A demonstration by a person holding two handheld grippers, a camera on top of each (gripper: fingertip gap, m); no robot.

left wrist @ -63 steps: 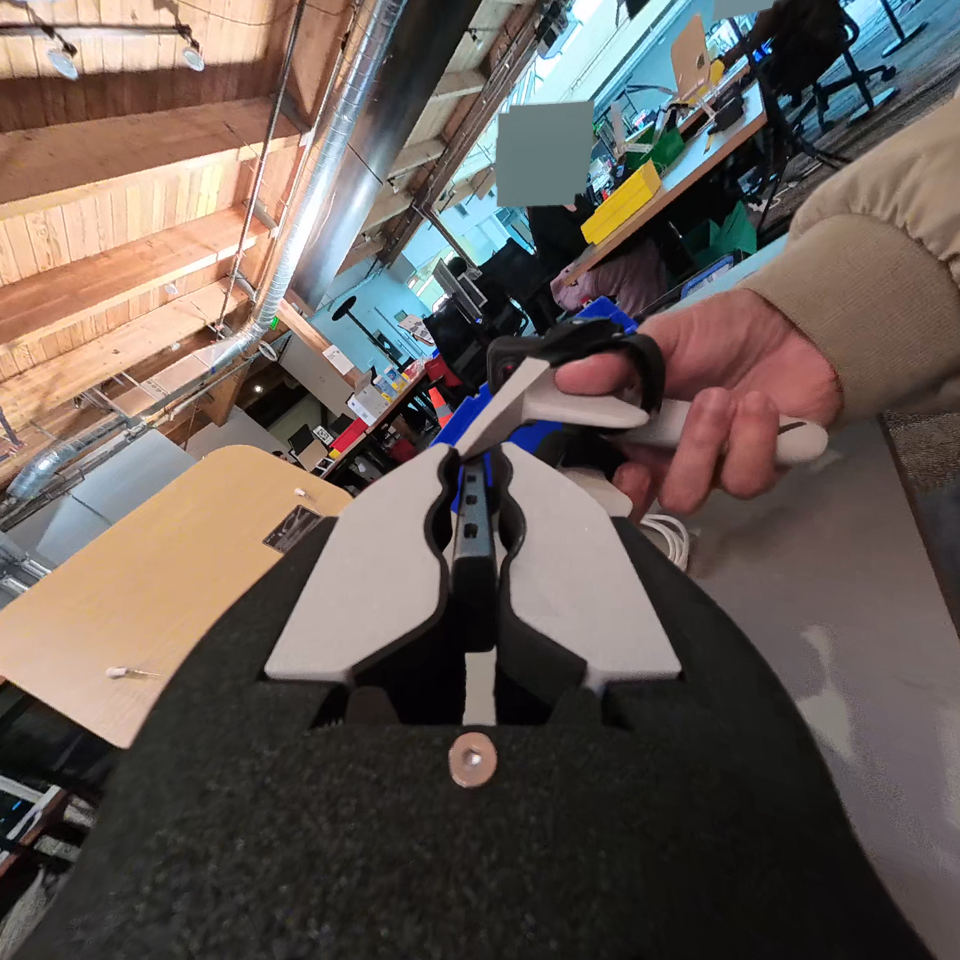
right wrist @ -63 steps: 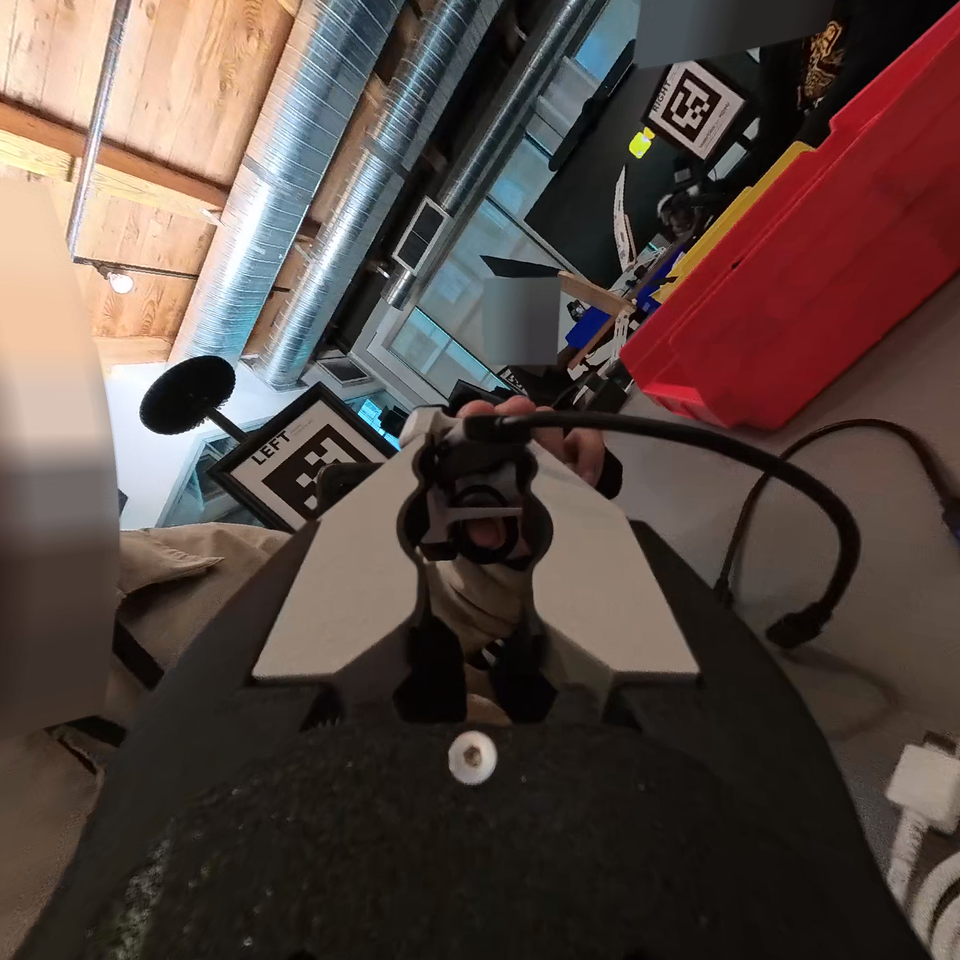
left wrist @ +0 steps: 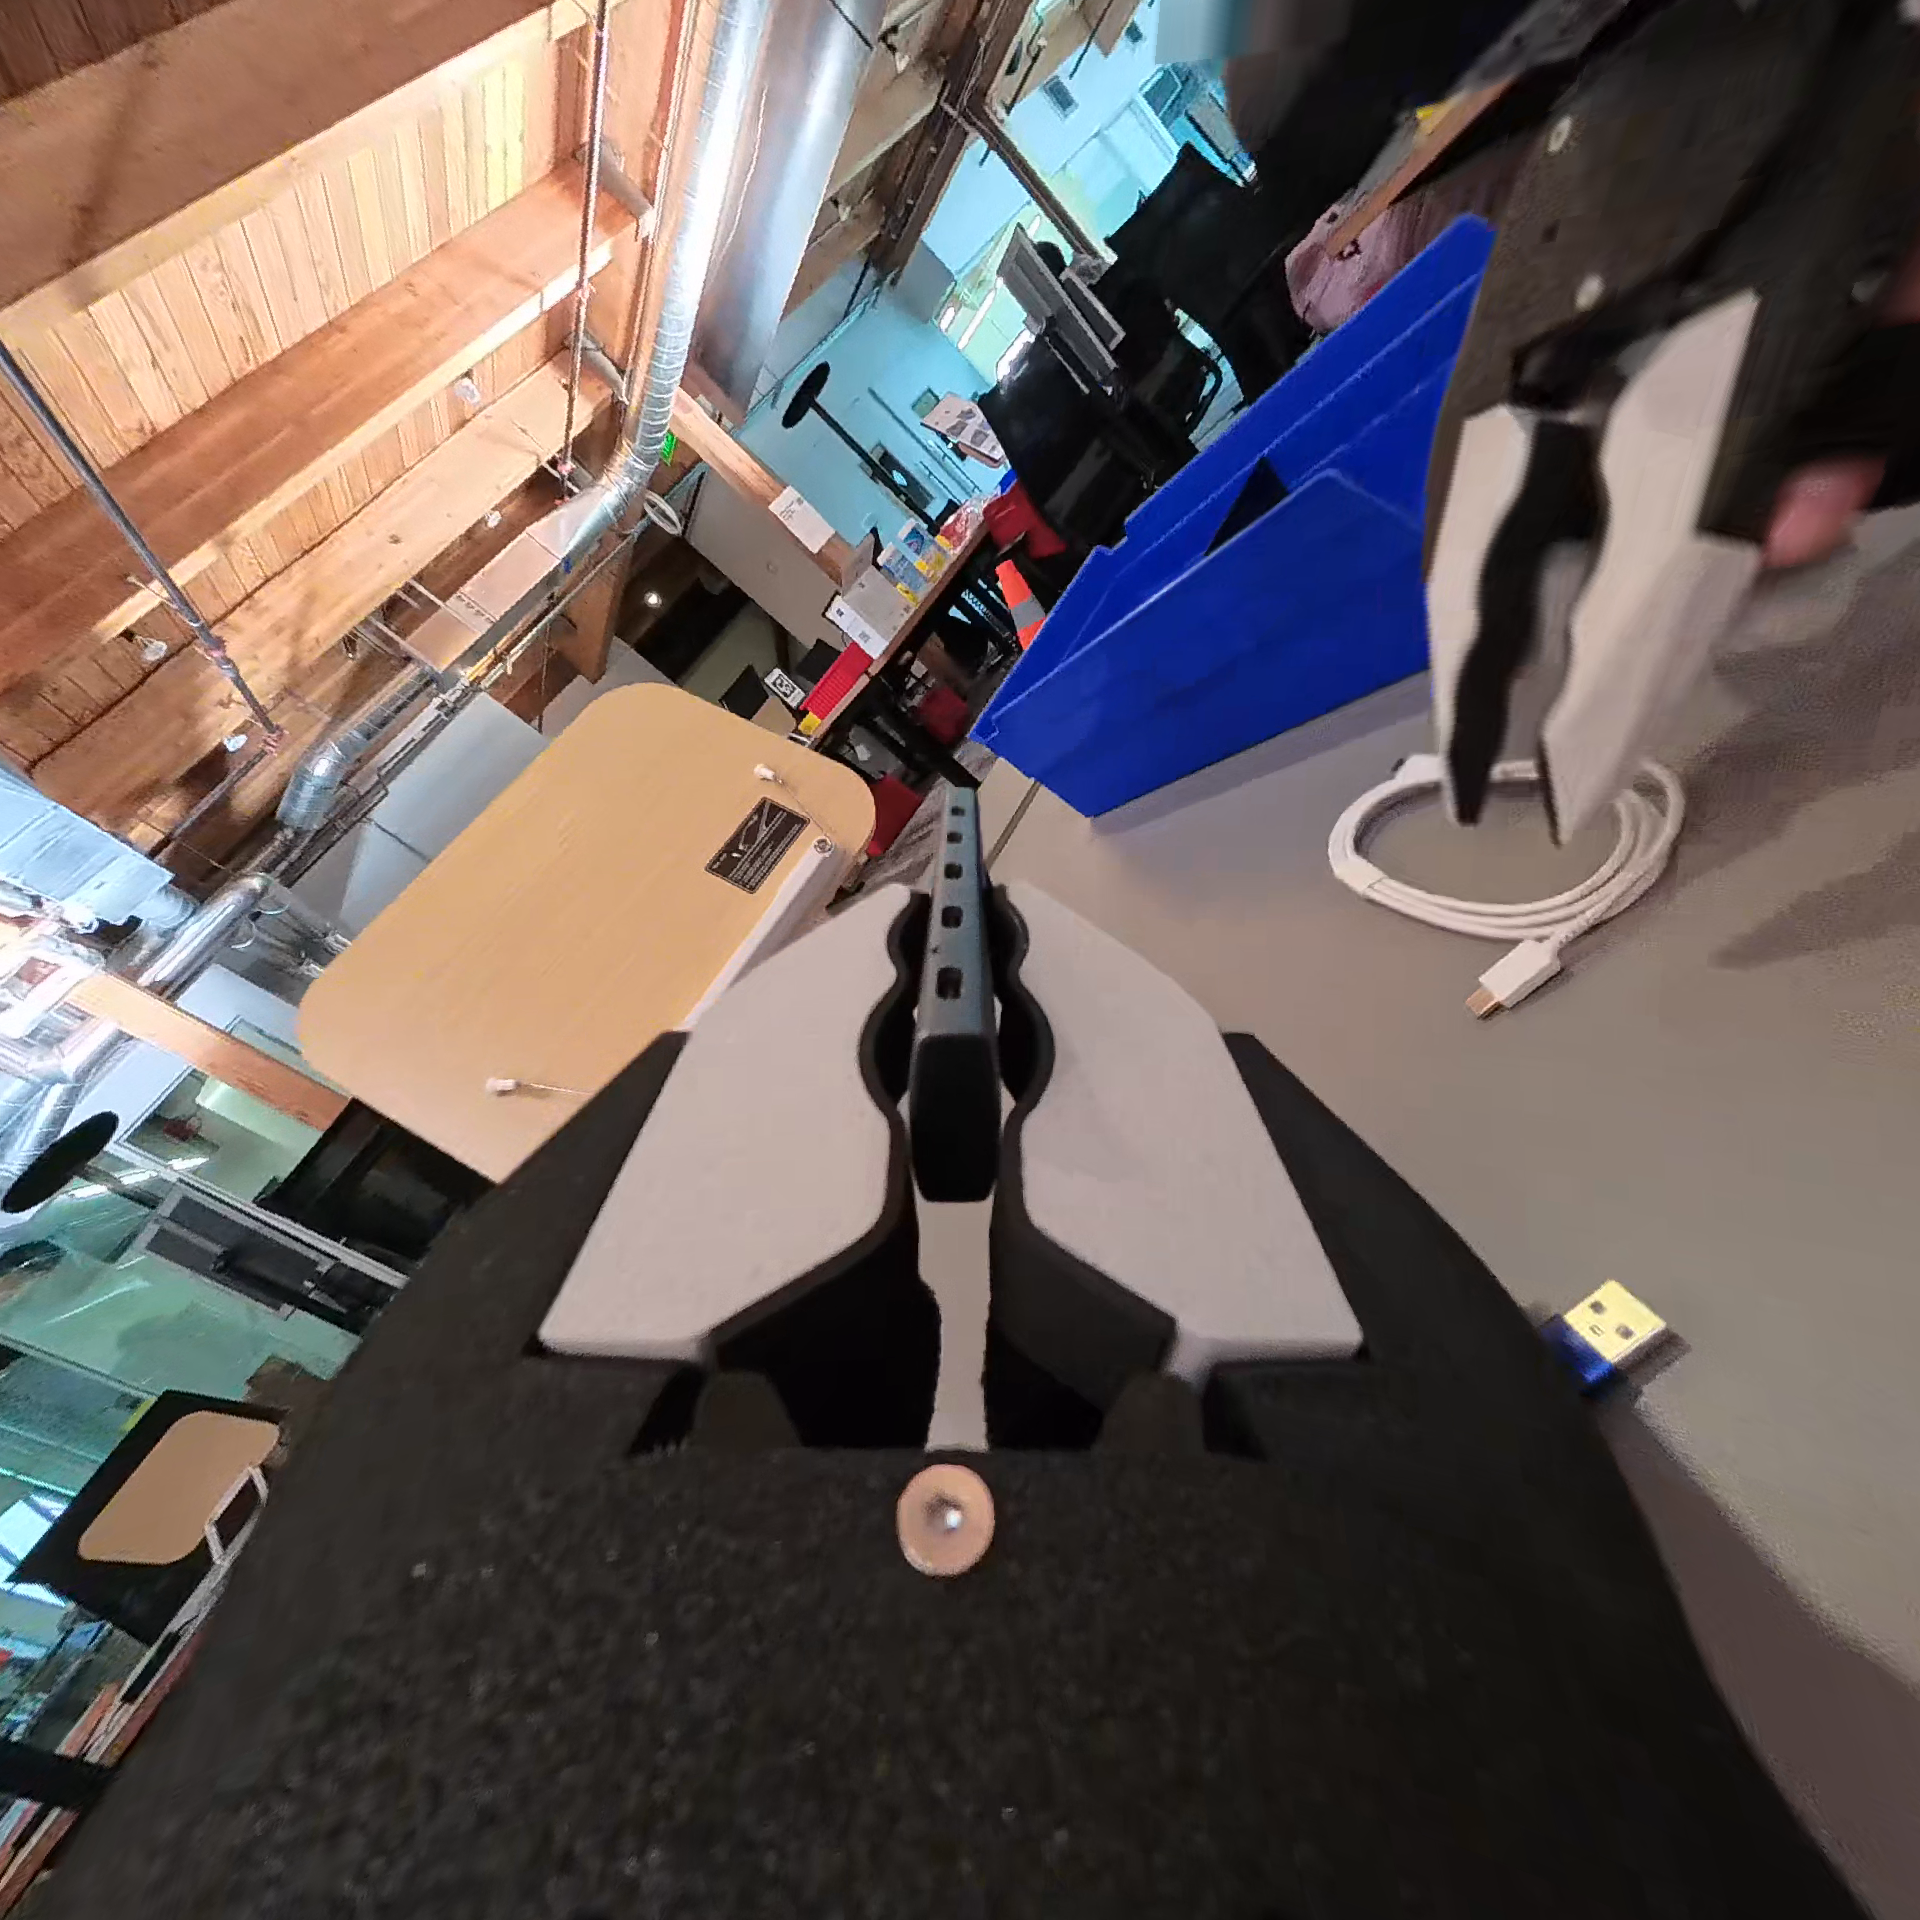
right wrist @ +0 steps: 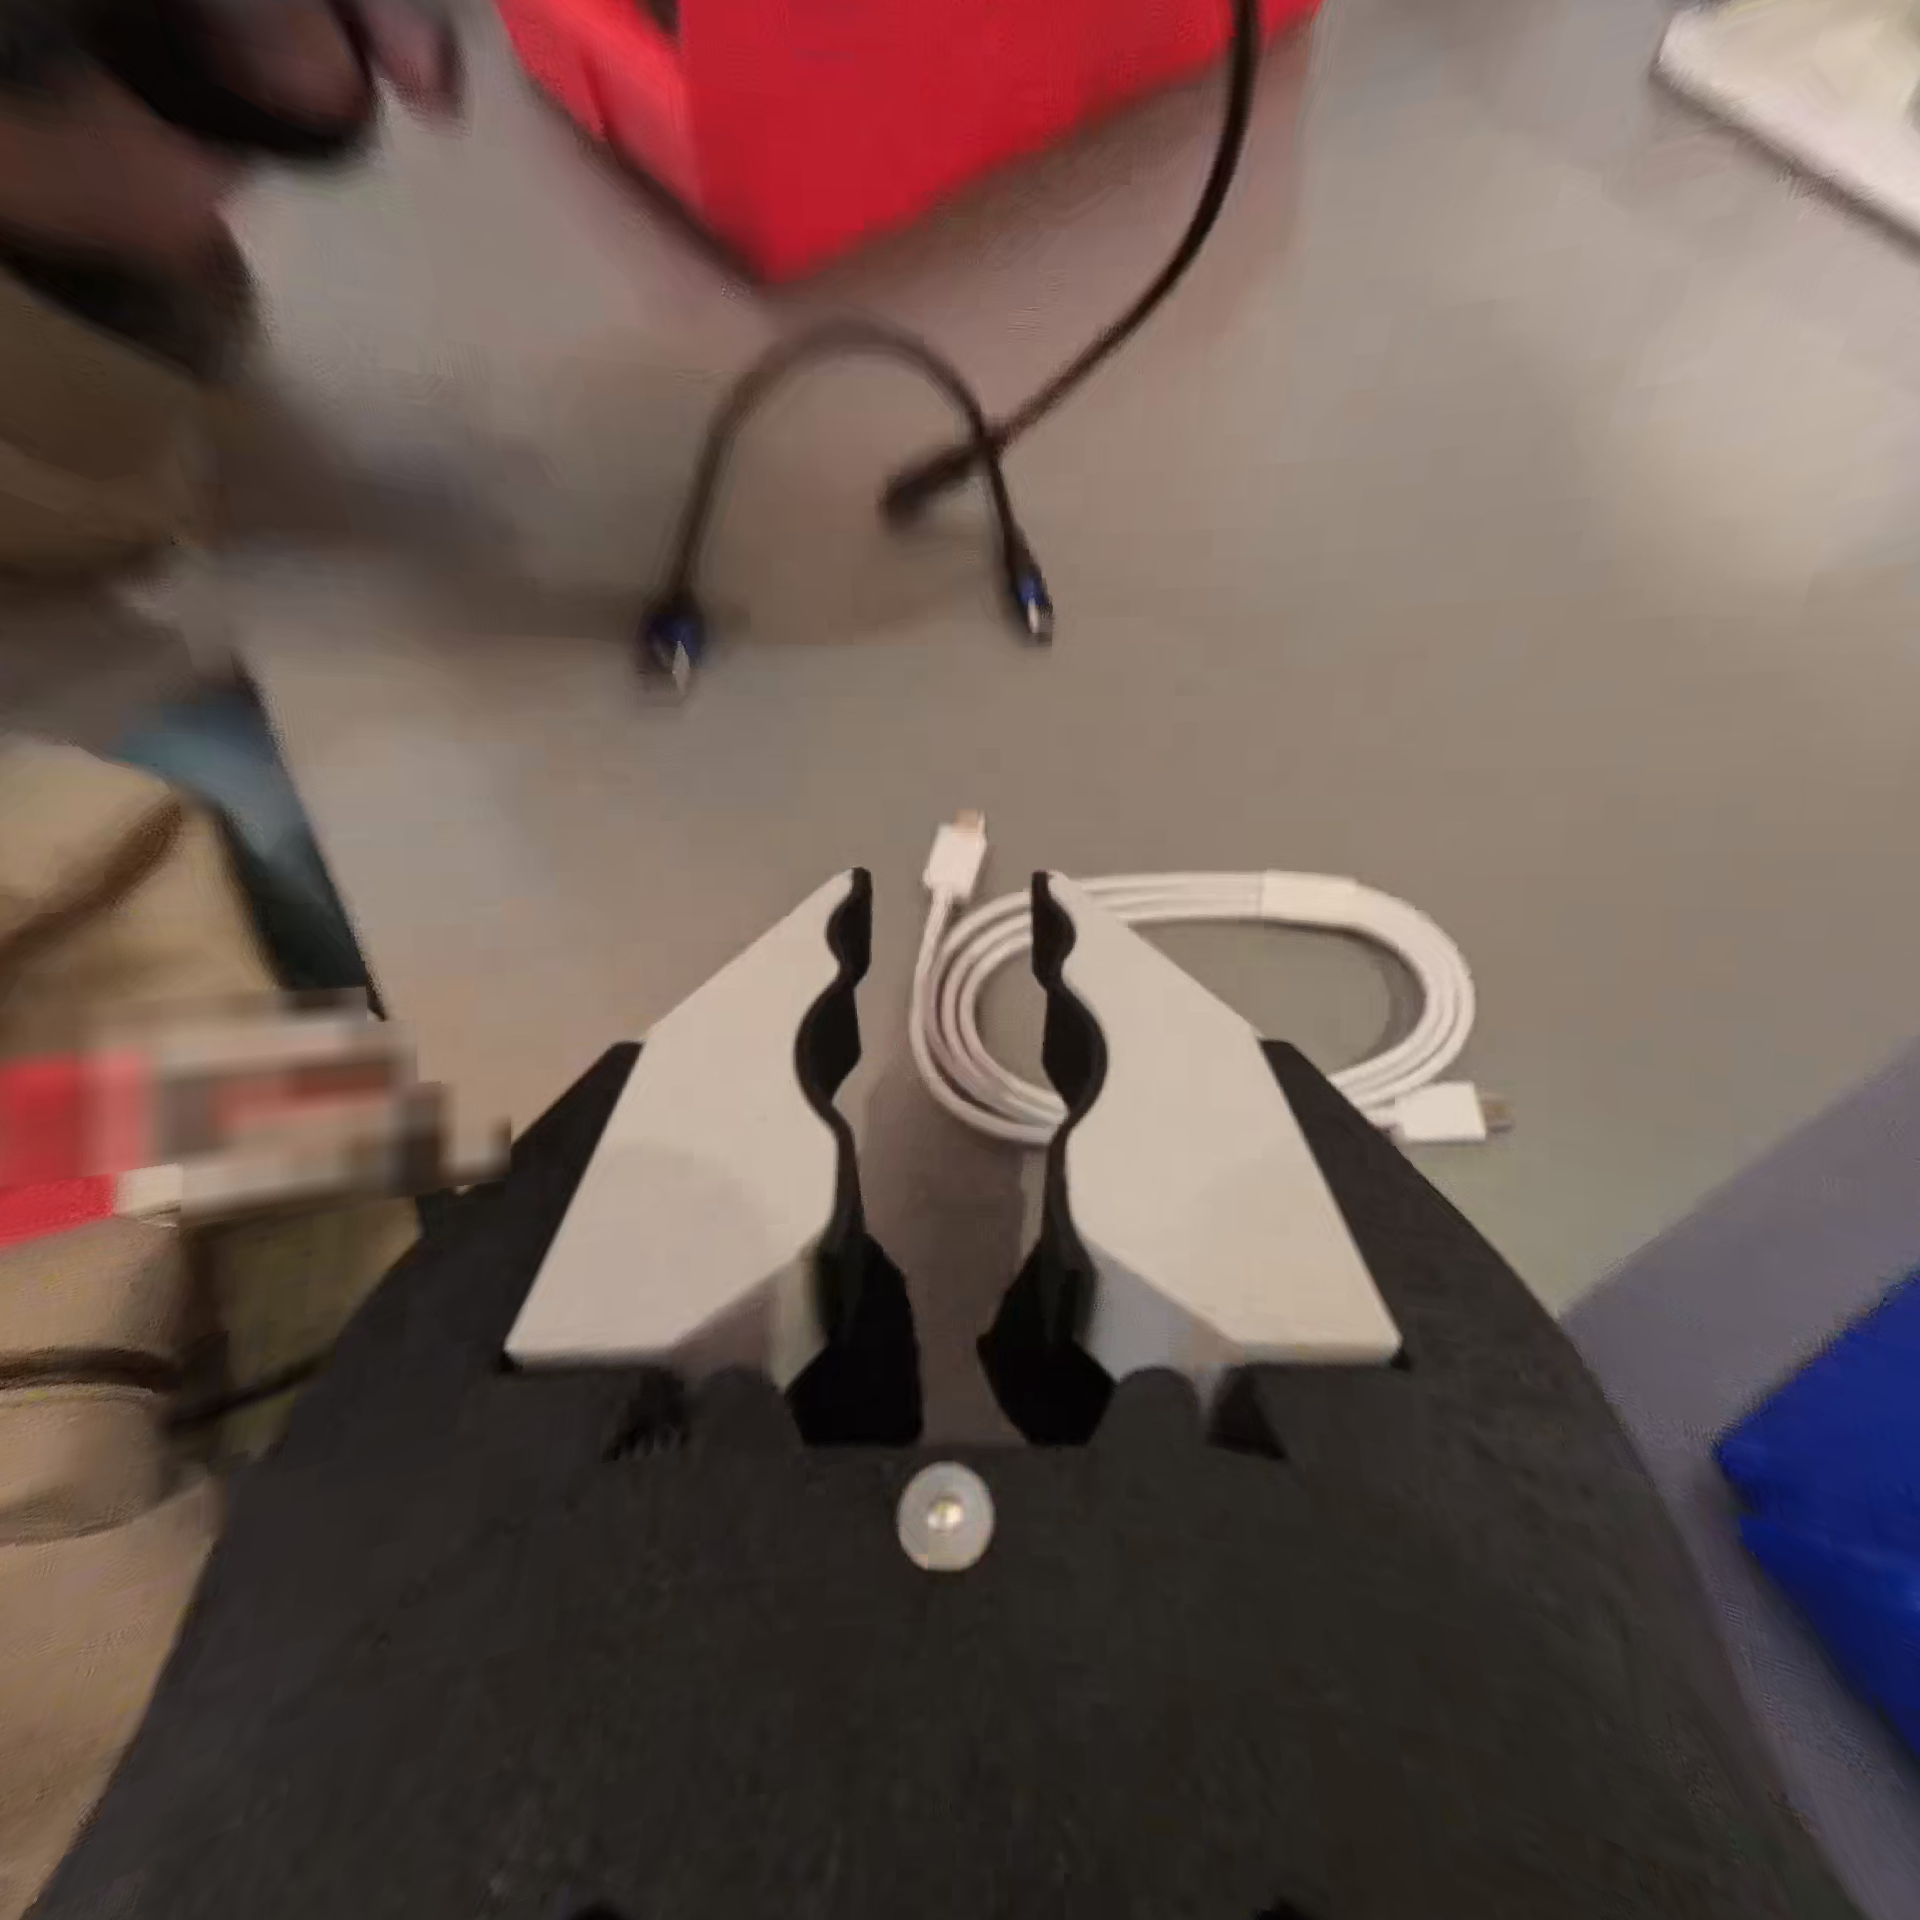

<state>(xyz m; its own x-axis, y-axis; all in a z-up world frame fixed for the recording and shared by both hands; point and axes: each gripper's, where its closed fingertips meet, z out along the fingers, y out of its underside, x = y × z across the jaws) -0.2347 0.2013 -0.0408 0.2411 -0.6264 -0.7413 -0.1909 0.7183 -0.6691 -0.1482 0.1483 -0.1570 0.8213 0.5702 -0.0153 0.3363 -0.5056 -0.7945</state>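
**Two hand-held grippers over a grey table: contents and positions**

- Left gripper (left wrist: 951,914): clenched on a slim dark hub (left wrist: 954,940), a flat bar with a row of small ports along its edge. The hub stands edge-up between the pads and projects forward past the fingertips.
- Right gripper (right wrist: 948,888): released, jaws parted, nothing between them. It hovers over the grey table (right wrist: 1455,582), tips just above a coiled white cable (right wrist: 1226,914), whose near plug lies between the fingertips.
- Ahead of the right gripper: a black cable (right wrist: 831,353), looped, both plug ends lying on the table; beyond it, a red bin (right wrist: 862,114).
- To the right of the left gripper: a loose blue USB plug (left wrist: 1605,1340) on the table.
- Ahead of the left gripper and to its right: a blue bin (left wrist: 1247,582).
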